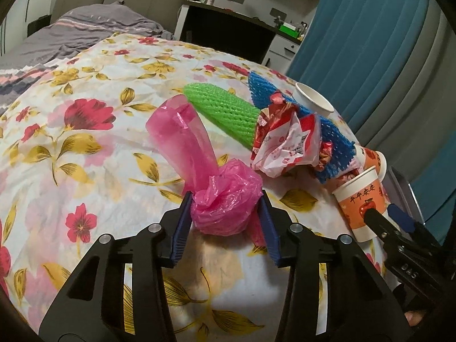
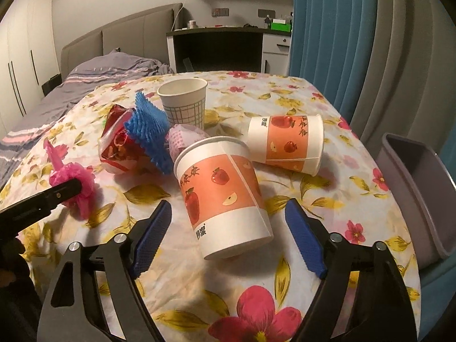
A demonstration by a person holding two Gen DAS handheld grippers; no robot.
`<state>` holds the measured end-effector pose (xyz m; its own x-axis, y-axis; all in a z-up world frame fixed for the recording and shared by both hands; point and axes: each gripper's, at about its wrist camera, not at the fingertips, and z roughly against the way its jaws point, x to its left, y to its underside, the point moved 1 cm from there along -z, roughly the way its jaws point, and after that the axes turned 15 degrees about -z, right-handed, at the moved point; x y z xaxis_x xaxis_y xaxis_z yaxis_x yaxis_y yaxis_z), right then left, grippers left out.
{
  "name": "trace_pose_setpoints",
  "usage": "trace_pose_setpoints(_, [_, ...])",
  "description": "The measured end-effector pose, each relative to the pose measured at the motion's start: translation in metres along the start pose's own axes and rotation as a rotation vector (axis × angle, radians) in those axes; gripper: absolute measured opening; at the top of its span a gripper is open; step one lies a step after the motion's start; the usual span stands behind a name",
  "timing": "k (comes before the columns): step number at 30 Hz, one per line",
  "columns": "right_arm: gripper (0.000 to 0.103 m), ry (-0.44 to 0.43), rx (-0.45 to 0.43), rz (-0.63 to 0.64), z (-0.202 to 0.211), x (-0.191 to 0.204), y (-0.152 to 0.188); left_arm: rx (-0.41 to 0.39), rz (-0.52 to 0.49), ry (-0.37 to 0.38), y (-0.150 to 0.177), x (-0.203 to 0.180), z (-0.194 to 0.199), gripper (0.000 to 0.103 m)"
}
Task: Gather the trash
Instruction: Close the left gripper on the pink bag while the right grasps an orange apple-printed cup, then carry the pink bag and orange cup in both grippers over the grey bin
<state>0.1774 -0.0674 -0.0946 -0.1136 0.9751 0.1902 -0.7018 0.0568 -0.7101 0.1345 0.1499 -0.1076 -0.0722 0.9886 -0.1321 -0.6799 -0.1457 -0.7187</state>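
home bedroom: bed [image 2: 94,77], desk [image 2: 222,45]

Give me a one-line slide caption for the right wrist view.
Open right hand-held gripper straddling a tilted apple-print paper cup on the floral tablecloth.

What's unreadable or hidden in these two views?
- Grey bin: interior cut by right wrist view's edge; contents unknown.
- Green foam net: hidden in right wrist view behind red wrapper and blue foam net.
- Pink bag: whether left tool truly pinches it is unclear.
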Motion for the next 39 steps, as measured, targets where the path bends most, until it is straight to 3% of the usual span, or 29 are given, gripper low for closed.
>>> trace_pose_setpoints(6, [0.061, -0.009, 0.029, -0.006, -0.005, -0.001, 0.000, 0.001, 0.004, 0.009, 0.000, 0.001, 0.000, 0.043])
trace_pose_setpoints(12, [0.059, -0.019, 0.018, 0.001, 0.000, -0.004, 0.003, -0.003, 0.004, 0.009, 0.000, 0.001, 0.000, 0.043])
trace_pose_setpoints(23, [0.058, -0.046, -0.060, -0.063, 0.050, -0.036, 0.015, -0.039, -0.048, 0.015, 0.004, -0.017, 0.019, 0.042])
trace_pose_setpoints(39, [0.058, -0.093, -0.168, -0.161, 0.109, -0.078, 0.019, -0.141, -0.177, 0.074, -0.005, -0.087, 0.071, 0.042])
